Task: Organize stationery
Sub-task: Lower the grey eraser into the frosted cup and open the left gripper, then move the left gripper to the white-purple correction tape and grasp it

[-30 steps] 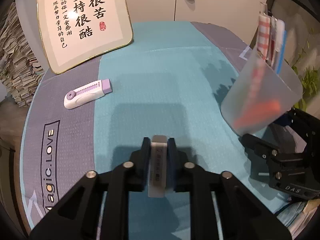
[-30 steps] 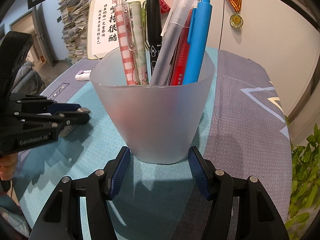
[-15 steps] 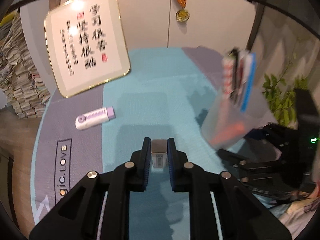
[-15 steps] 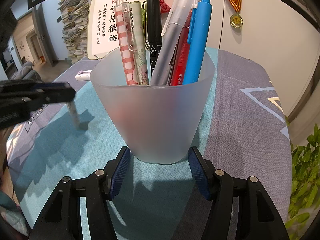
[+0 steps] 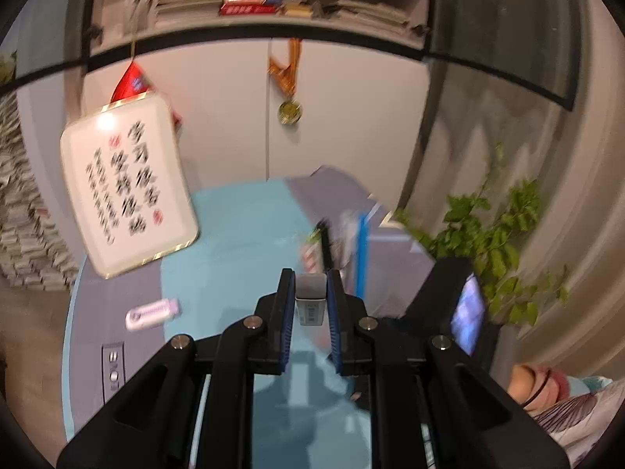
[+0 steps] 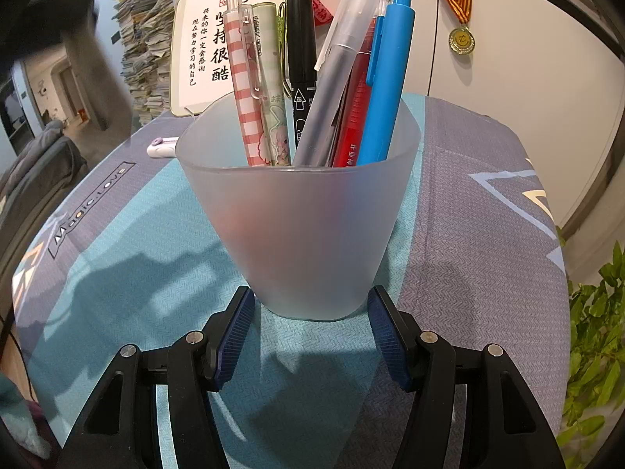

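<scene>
A frosted plastic cup [image 6: 300, 234] stands on the cloth-covered table [image 6: 117, 273] and holds several pens, among them a blue pen [image 6: 386, 78] and a black marker [image 6: 302, 47]. My right gripper [image 6: 310, 301] is shut on the cup's base, one blue pad on each side. My left gripper [image 5: 310, 283] is shut on a small white stick with a grey end [image 5: 310, 306], held in the air. Behind its fingertips the pens [image 5: 362, 250] show blurred. In the right wrist view the left gripper [image 6: 78, 39] is a dark blur at the upper left.
A white and purple cutter-like tool [image 5: 152, 312] [image 6: 162, 147] lies on the grey strip at the left. A framed calligraphy board [image 5: 129, 187] leans at the back. A green plant [image 5: 488, 242] stands beyond the table's right edge. A hand [image 5: 535, 387] shows at the lower right.
My left gripper has risen from just above the table with the white stick and tipped up toward the cup. The right gripper and the cup have kept still.
</scene>
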Demonstrator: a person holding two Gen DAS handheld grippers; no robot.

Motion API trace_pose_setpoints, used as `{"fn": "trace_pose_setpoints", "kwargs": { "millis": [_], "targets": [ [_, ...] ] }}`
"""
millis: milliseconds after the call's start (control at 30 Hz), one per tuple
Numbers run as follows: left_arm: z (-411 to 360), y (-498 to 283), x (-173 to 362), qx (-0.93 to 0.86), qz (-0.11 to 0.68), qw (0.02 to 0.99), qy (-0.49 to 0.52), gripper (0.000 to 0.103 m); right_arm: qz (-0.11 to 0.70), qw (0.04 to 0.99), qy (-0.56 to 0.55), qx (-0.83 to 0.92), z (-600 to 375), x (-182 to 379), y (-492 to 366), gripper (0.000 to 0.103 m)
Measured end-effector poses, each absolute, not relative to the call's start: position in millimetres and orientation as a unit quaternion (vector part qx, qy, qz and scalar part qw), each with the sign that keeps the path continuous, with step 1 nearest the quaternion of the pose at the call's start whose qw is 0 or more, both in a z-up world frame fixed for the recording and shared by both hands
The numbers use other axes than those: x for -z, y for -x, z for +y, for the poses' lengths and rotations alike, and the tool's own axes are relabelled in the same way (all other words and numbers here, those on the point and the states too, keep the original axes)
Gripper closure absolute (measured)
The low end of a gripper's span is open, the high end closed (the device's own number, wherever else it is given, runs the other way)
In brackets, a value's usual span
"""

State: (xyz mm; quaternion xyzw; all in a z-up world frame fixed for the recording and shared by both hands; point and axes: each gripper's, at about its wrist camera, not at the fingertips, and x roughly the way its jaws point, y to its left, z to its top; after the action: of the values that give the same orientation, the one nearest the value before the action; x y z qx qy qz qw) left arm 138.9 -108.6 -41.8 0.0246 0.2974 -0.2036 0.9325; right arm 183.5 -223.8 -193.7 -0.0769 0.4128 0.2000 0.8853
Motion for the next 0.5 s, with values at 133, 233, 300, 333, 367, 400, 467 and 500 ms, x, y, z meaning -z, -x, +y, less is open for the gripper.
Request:
{"fn": "trace_pose_setpoints", "kwargs": {
  "millis": [133,233,300,333,367,400,467,500],
  "targets": [
    [-119,-144,37,0.221,0.29,0.931,-0.019,0.089,0.413,0.885,0.077,-0.2,-224,194,-184,0.04],
    [-128,-150,41,0.227,0.297,0.927,-0.021,0.089,0.413,0.885,0.077,-0.2,-224,194,-184,0.04],
    [-132,-155,46,0.226,0.306,0.925,-0.022,0.089,0.413,0.885,0.077,-0.2,-224,194,-184,0.04],
    [-133,-157,48,0.226,0.31,0.923,-0.021,0.089,0.413,0.885,0.077,-0.2,-225,194,-184,0.04],
    [-134,-161,50,0.226,0.317,0.921,-0.02,0.089,0.413,0.885,0.077,-0.2,-224,194,-184,0.04],
    [-134,-163,53,0.226,0.321,0.92,-0.019,0.089,0.413,0.885,0.077,-0.2,-225,194,-184,0.04],
    [-136,-167,56,0.226,0.329,0.917,-0.017,0.089,0.413,0.885,0.077,-0.2,-225,194,-185,0.04],
    [-136,-168,57,0.227,0.332,0.915,-0.016,0.089,0.413,0.885,0.077,-0.2,-225,194,-185,0.04]
  ]
}}
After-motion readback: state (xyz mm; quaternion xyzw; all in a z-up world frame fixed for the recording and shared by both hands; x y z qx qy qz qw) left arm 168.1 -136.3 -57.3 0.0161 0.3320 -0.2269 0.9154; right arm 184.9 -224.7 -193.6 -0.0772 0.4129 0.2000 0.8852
